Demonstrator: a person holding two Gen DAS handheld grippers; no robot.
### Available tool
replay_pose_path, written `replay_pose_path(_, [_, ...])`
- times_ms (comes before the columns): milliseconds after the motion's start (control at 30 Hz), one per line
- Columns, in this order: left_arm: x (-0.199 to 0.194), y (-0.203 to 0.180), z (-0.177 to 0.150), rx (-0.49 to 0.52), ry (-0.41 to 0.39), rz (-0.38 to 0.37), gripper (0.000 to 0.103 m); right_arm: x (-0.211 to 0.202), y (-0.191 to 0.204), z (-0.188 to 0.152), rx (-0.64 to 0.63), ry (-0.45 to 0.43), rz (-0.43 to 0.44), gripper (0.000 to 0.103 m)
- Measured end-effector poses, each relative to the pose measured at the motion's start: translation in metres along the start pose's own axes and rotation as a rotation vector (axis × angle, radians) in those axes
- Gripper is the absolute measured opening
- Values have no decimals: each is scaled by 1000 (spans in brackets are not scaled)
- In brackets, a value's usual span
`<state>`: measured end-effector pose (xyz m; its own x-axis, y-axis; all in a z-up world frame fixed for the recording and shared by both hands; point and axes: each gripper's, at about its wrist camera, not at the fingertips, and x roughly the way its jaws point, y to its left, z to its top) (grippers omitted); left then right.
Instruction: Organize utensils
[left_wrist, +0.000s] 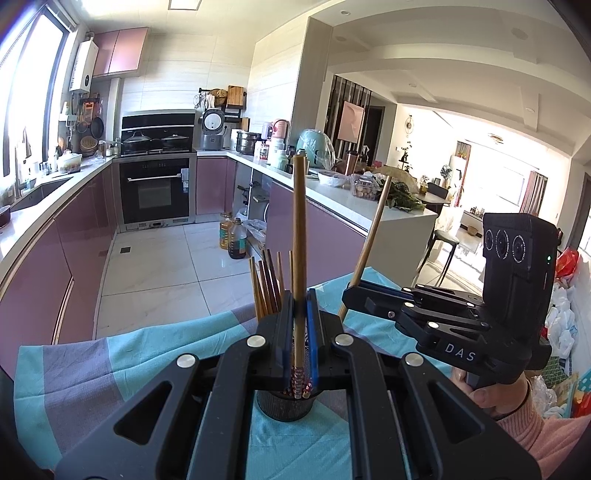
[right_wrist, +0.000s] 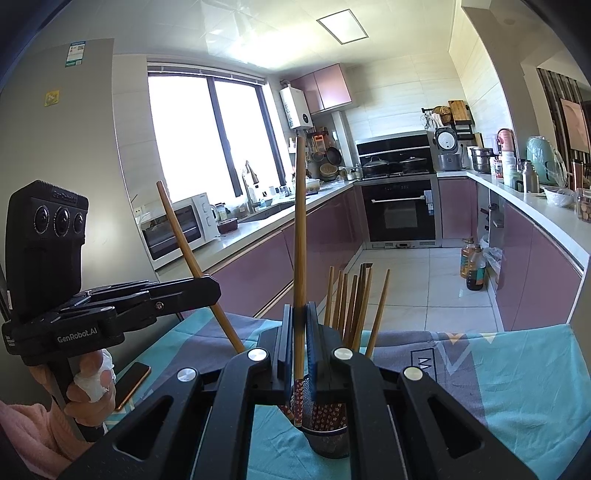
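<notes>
My left gripper (left_wrist: 300, 295) is shut on an upright brown chopstick (left_wrist: 299, 229). Its red patterned lower end reaches down to the rim of a dark mesh holder (left_wrist: 284, 406). Several more chopsticks (left_wrist: 267, 284) stand in that holder. To the right, my right gripper (left_wrist: 349, 291) is shut on a second chopstick (left_wrist: 373, 236) that leans right. In the right wrist view my right gripper (right_wrist: 299, 308) clamps that chopstick (right_wrist: 300, 236) above the holder (right_wrist: 328, 439), beside the standing chopsticks (right_wrist: 354, 306). My left gripper (right_wrist: 214, 286), at the left, pinches its leaning chopstick (right_wrist: 184, 240).
A teal and grey cloth (left_wrist: 147, 354) covers the table; its far edge drops to a tiled kitchen floor. A phone (right_wrist: 133, 384) lies on the cloth (right_wrist: 517, 387) near the person's left hand (right_wrist: 92, 391). Counters run along both sides, and oil bottles (left_wrist: 232, 236) stand on the floor.
</notes>
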<state>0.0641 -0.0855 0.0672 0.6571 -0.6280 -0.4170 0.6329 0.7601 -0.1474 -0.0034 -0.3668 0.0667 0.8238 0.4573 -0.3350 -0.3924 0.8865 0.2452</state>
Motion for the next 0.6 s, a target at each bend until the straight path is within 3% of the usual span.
replay_pose_path(600, [1, -2, 1, 1, 5, 8, 7, 4, -2, 2, 4, 1, -9, 6])
